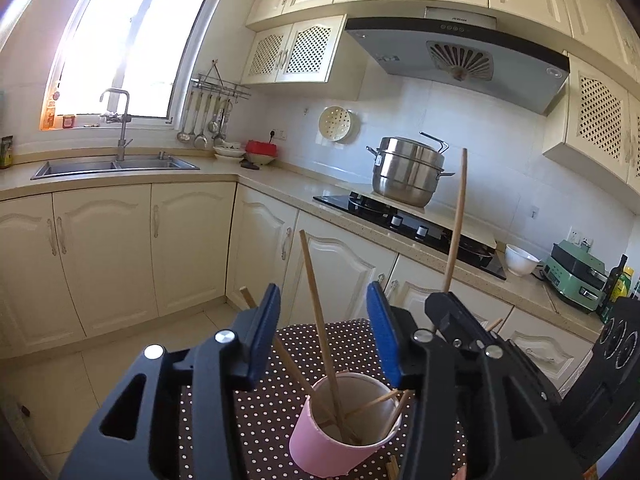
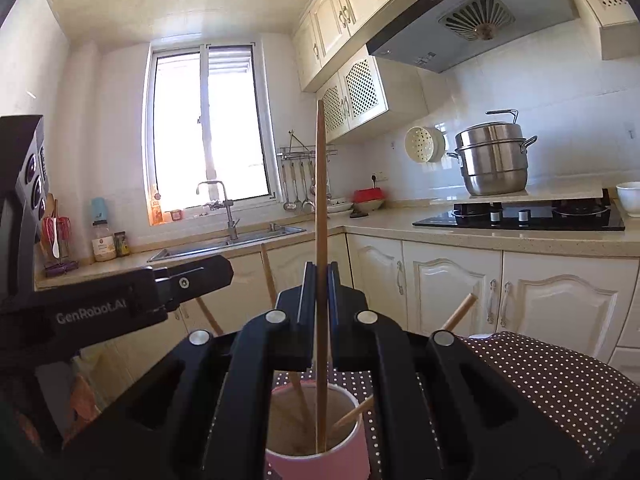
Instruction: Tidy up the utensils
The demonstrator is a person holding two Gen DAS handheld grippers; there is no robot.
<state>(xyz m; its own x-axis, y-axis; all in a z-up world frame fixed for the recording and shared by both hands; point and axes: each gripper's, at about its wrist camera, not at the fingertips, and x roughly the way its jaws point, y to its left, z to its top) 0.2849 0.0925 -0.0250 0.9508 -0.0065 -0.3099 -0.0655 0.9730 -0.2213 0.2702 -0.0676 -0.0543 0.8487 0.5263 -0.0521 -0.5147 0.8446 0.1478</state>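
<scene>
My right tool (image 2: 321,276) clamped on long upright wooden chopstick (image 2: 321,184), lower end inside pink paper cup (image 2: 320,462) on polka-dot worktop (image 2: 540,384). My left tool (image 1: 324,320) parted, gripping nothing; leaning wooden chopstick (image 1: 316,300) stands free between pads.

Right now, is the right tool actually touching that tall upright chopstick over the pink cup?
Touching. The right wrist view shows the right tool shut on the upright chopstick, both pads pressed against it, above the pink cup.
</scene>
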